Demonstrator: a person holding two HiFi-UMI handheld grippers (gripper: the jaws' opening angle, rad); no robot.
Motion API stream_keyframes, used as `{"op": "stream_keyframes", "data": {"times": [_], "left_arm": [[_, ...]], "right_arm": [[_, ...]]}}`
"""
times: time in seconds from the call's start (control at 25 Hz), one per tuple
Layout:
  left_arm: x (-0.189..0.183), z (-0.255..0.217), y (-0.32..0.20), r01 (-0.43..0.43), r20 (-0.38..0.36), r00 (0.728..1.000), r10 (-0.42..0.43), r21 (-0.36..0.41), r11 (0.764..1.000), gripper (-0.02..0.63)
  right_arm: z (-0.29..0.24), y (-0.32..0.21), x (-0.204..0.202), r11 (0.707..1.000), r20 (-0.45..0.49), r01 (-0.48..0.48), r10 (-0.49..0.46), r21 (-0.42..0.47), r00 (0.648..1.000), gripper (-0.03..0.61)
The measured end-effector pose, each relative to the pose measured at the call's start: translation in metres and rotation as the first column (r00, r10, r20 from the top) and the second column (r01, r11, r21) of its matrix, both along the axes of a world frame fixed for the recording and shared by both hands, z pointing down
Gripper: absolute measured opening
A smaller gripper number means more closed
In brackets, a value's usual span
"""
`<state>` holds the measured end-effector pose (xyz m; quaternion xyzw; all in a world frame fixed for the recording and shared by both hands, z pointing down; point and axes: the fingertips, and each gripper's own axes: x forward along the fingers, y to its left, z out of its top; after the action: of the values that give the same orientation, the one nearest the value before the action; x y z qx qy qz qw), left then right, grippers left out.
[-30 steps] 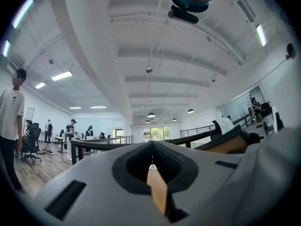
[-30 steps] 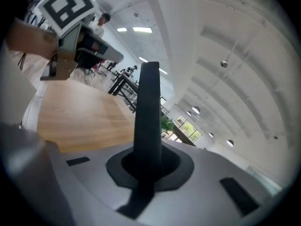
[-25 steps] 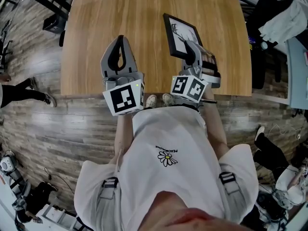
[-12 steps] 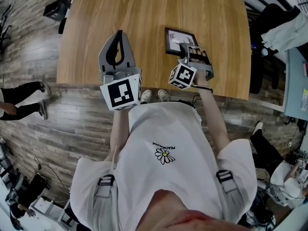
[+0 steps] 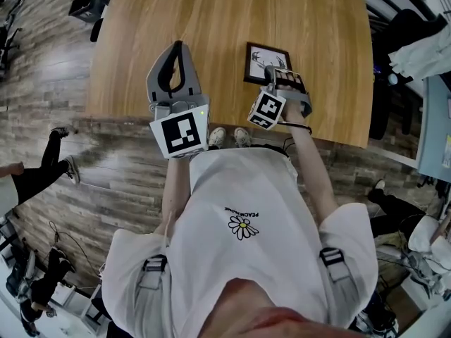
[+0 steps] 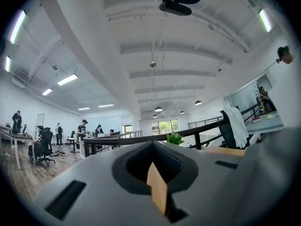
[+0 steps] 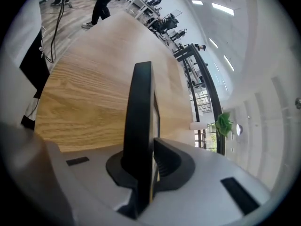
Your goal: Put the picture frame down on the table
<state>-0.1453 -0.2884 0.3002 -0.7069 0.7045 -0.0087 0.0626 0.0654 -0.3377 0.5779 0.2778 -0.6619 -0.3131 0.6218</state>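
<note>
One step seems left: the picture frame (image 5: 264, 58), upper right of centre in the head view, looks laid flat on the table (image 5: 176, 13), but the right gripper (image 5: 270, 70) is clamped on its near edge. The left gripper (image 5: 176, 46), closed and empty, hovers centre left.

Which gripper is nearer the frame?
Right. The right gripper is shut on the frame's near edge, above the table. The left gripper is apart from it, off to its left, shut on nothing.
</note>
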Motion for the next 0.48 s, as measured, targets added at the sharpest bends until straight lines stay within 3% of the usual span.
{"op": "stream_keyframes", "data": {"times": [0.12,0.24,0.4,0.48], "left_arm": [[-0.001,0.003,0.0,-0.005,0.014,1.0,0.005,-0.008,1.0,0.017],[0.0,0.004,-0.003,-0.011,0.018,1.0,0.011,-0.011,1.0,0.017],[0.003,-0.001,-0.004,-0.02,-0.018,1.0,0.02,0.011,1.0,0.017],[0.003,0.001,-0.005,-0.023,-0.022,0.999,0.023,0.009,1.0,0.017]], "right_arm": [[0.004,0.0,-0.001,0.999,0.025,-0.015,0.016,-0.042,1.0,0.03],[0.014,0.004,-0.003,0.989,0.055,-0.026,0.034,-0.147,0.998,0.088],[0.033,0.023,-0.008,0.934,0.085,0.022,0.009,-0.355,0.996,0.211],[0.035,0.028,-0.01,0.905,0.095,0.043,-0.003,-0.424,0.995,0.236]]}}
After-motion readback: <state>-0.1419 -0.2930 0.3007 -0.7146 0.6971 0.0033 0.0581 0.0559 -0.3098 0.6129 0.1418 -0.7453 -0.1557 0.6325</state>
